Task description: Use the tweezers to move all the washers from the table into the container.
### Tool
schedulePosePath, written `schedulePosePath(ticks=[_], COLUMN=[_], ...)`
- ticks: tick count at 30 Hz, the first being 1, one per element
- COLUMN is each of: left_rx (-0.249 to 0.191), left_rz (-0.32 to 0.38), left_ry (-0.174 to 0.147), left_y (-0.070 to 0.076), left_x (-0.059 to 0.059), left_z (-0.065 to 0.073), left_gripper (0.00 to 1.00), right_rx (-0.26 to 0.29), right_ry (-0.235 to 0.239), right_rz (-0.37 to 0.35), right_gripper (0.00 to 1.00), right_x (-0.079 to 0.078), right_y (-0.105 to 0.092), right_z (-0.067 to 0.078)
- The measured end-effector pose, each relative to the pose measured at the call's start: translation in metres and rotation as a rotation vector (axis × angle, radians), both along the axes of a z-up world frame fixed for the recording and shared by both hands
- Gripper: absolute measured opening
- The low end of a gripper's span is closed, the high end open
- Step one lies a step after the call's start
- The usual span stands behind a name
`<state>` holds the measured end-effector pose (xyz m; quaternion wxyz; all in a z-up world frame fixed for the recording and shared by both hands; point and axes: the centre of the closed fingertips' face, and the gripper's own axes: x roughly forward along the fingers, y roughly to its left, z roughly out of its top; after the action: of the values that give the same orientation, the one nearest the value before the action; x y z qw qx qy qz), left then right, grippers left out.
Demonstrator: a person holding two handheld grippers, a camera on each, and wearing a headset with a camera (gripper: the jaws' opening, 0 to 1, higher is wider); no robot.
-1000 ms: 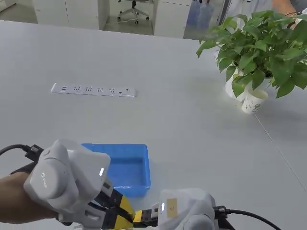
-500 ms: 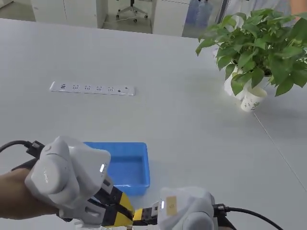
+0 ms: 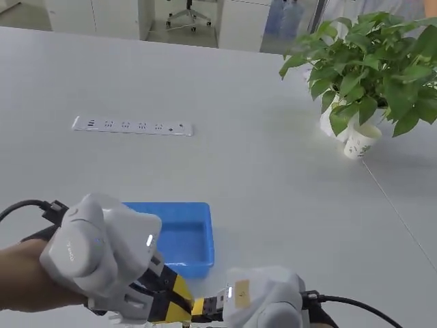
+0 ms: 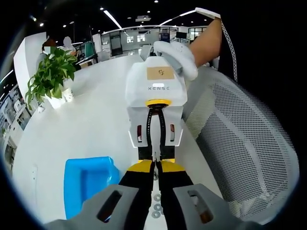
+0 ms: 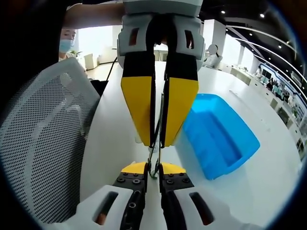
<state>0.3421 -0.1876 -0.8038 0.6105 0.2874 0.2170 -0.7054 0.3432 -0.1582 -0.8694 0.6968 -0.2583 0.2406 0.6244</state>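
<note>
- An open office is showing behind a big white worktop (image 3: 259, 171). A power strip (image 3: 133, 127) is lying at the far left, with a potted plant (image 3: 369, 61) and a paper cup (image 3: 360, 143) at the far right.
- A mesh chair (image 4: 240, 143) is sitting at the near edge, beside the person.
- The blue container (image 3: 208, 232) is sitting open on the worktop near the front edge, and no washer is showing inside it.
- At least 3 washers (image 4: 156, 207) are lying on the worktop in a short line, just beside the container and under the meeting jaws.
- The left gripper (image 4: 157, 166) is keeping its jaws narrow and holding the tweezers (image 5: 157, 139) along their length, with the tweezers' end pointing at the other gripper.
- The right gripper (image 5: 153, 170) is facing it tip to tip, its jaws narrow too and looking pinched on that end of the tweezers.
- Step in hand, as a judgement: the 2 grippers are setting or passing the tweezers, and pick-up is not yet starting.
- The next move is calling for 1 gripper to let go and the other to tip the tweezers' points down onto the nearest washer. It then needs to squeeze lightly and carry the washer sideways over the container wall.
- The washers are looking small and flat, so the tweezers' alignment in the jaws is mattering most.
</note>
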Motion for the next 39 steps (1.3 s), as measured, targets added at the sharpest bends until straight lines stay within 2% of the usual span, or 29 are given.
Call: schedulePosePath(ticks=[13, 27, 39], left_rx=[0.009, 0.025, 0.004], left_rz=[-0.009, -0.014, -0.005], left_ry=[0.007, -0.001, -0.001], left_y=[0.001, 0.002, 0.002], left_x=[0.000, -0.001, 0.001], left_z=[-0.001, 0.000, 0.010], left_gripper=[0.07, 0.07, 0.07], right_rx=[0.005, 0.000, 0.007], right_ry=[0.021, 0.025, 0.018], right_rz=[-0.025, -0.025, -0.021], right_gripper=[0.09, 0.09, 0.09], right_x=[0.000, -0.001, 0.002], right_y=[0.000, 0.001, 0.000], right_z=[-0.001, 0.000, 0.011])
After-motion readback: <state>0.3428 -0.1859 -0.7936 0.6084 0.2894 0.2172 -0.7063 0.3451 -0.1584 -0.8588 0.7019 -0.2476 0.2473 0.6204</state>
